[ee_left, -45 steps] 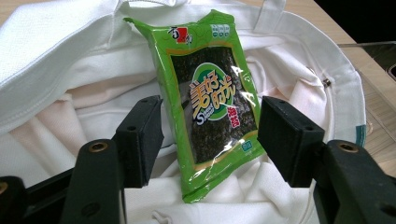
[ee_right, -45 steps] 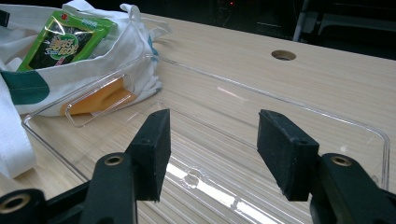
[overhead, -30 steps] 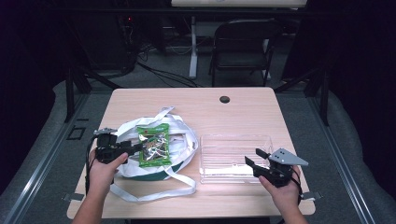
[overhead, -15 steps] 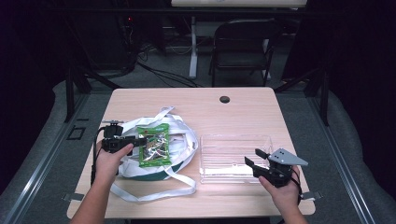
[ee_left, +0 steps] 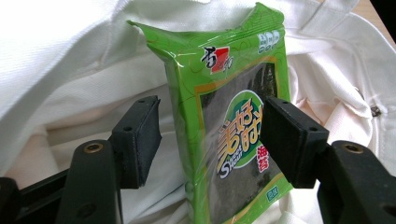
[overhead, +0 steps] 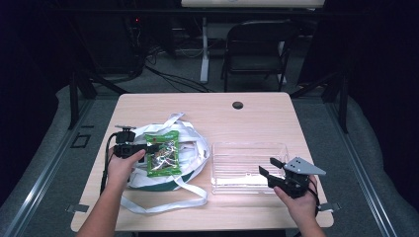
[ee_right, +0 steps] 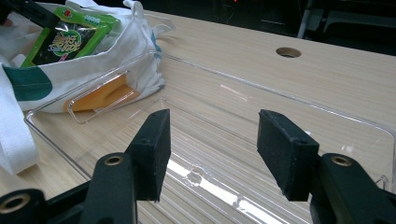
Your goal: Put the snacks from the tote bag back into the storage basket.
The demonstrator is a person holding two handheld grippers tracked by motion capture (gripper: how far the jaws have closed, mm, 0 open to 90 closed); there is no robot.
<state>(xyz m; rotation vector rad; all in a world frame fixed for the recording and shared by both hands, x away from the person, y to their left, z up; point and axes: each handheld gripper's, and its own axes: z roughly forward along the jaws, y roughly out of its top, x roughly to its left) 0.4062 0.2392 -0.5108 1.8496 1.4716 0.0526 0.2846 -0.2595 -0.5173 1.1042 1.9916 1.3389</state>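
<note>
Green seaweed snack packet (ee_left: 233,126) lying on top of the white tote bag (overhead: 190,143) at the left half of the table (overhead: 257,118), tilted, one long edge raised toward the left gripper (overhead: 148,147)

Label read from the left gripper view: red square logo with white characters near the top edge, a green oval ringed in white carrying yellow Chinese characters, small Latin lettering beneath that starts with "S" but too small and creased to spell out, one more red character at the lower right of the oval; dark seaweed sheets visible through the clear window behind the print

Left gripper jaws spread wide on either side of the packet, left pad apart from the film, right pad just at the printed face or in front of it; contact there impossible to judge, no squeeze visible in the film

Tote bag white with long straps trailing toward the table's front edge and a dark green band (ee_right: 28,84) along its base

Clear plastic tray (overhead: 247,153) just right of the bag, no lettering readable on it

Right gripper (overhead: 269,169) held at the tray's near right corner, jaws standing well apart with nothing between the pads, tray floor seen through the gap
</note>
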